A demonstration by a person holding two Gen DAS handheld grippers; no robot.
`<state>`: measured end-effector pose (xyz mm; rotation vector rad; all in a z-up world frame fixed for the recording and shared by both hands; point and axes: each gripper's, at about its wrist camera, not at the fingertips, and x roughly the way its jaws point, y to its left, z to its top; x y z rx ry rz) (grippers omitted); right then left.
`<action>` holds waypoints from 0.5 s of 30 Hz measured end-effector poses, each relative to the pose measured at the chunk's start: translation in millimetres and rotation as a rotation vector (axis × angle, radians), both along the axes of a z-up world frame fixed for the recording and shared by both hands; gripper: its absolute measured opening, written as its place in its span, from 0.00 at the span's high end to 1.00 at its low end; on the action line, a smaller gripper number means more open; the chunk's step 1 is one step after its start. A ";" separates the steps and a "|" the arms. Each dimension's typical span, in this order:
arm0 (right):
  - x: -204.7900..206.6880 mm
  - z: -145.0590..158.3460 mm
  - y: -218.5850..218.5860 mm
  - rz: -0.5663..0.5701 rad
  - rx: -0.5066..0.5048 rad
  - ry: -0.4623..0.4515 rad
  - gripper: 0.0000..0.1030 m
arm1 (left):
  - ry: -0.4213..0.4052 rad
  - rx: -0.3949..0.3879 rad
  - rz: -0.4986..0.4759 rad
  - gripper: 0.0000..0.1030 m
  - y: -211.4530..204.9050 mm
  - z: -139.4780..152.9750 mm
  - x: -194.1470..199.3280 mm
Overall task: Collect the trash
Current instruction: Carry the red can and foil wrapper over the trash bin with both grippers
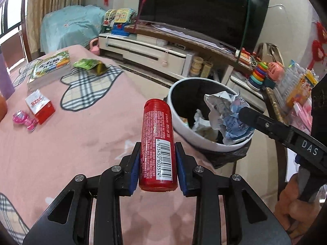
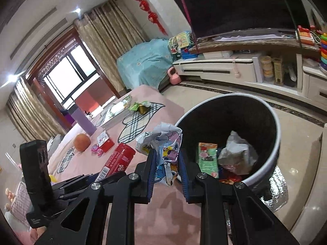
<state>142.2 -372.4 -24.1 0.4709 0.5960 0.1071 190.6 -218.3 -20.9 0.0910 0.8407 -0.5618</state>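
My left gripper (image 1: 157,155) is shut on a red cylindrical can (image 1: 157,145) with a barcode, held above the pink table beside the bin. The can also shows in the right wrist view (image 2: 118,161). My right gripper (image 2: 166,163) is shut on a crumpled cartoon-printed wrapper (image 2: 163,149), held at the near rim of the white trash bin (image 2: 273,149). In the left wrist view the wrapper (image 1: 226,114) hangs over the bin (image 1: 204,140). The bin holds a green packet (image 2: 206,157) and crumpled paper (image 2: 237,155).
On the pink tablecloth (image 1: 71,153) lie a red-white box (image 1: 39,106), a pink wrapper (image 1: 23,120), a green snack bag (image 1: 90,65), a book (image 1: 49,67) and an orange ball (image 2: 81,143). A TV stand (image 1: 159,49) with toys stands behind.
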 end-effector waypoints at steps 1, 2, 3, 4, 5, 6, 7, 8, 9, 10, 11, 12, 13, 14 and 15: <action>-1.1 -0.1 -2.5 -0.005 -0.002 0.001 0.79 | 0.000 0.002 -0.005 0.72 -3.5 0.5 -0.5; -2.3 -0.3 -5.2 -0.011 -0.002 0.001 0.79 | 0.000 0.003 -0.009 0.72 -6.4 0.6 -0.2; -3.2 0.1 -6.7 -0.015 -0.003 0.002 0.79 | 0.000 0.005 -0.012 0.72 -9.3 1.1 -0.6; -3.9 -0.1 -9.0 -0.020 -0.004 0.003 0.79 | 0.000 0.006 -0.016 0.72 -11.6 1.3 -0.5; -4.5 -0.6 -11.6 -0.025 -0.004 0.005 0.79 | -0.001 0.007 -0.020 0.72 -14.4 1.6 -0.1; -5.0 -1.3 -14.2 -0.028 -0.003 0.006 0.79 | -0.002 0.009 -0.025 0.72 -17.3 2.0 -0.3; -6.1 -1.7 -15.8 -0.033 -0.003 0.007 0.79 | -0.003 0.011 -0.029 0.72 -19.7 2.2 -0.5; -6.8 -1.8 -17.4 -0.037 -0.004 0.008 0.79 | -0.003 0.012 -0.032 0.72 -21.2 2.5 0.2; -7.6 -2.0 -19.2 -0.041 -0.006 0.008 0.79 | -0.003 0.012 -0.036 0.72 -23.6 2.6 0.0; -7.7 -2.1 -21.6 -0.044 -0.006 0.009 0.79 | -0.004 0.015 -0.042 0.72 -27.0 3.1 -0.1; -8.0 -2.4 -22.8 -0.047 -0.006 0.010 0.79 | -0.005 0.016 -0.046 0.72 -28.8 3.3 -0.8; -8.3 -2.8 -24.5 -0.053 -0.007 0.011 0.79 | -0.006 0.018 -0.050 0.72 -31.0 3.4 -0.5; -8.5 -3.2 -26.4 -0.057 -0.006 0.013 0.79 | -0.007 0.020 -0.055 0.72 -34.2 3.7 -0.4; -8.2 -3.6 -28.6 -0.060 -0.004 0.014 0.79 | -0.008 0.022 -0.058 0.72 -35.8 3.8 -0.4; -9.1 -3.9 -30.5 -0.065 -0.004 0.014 0.79 | -0.008 0.023 -0.060 0.72 -37.6 4.0 -0.7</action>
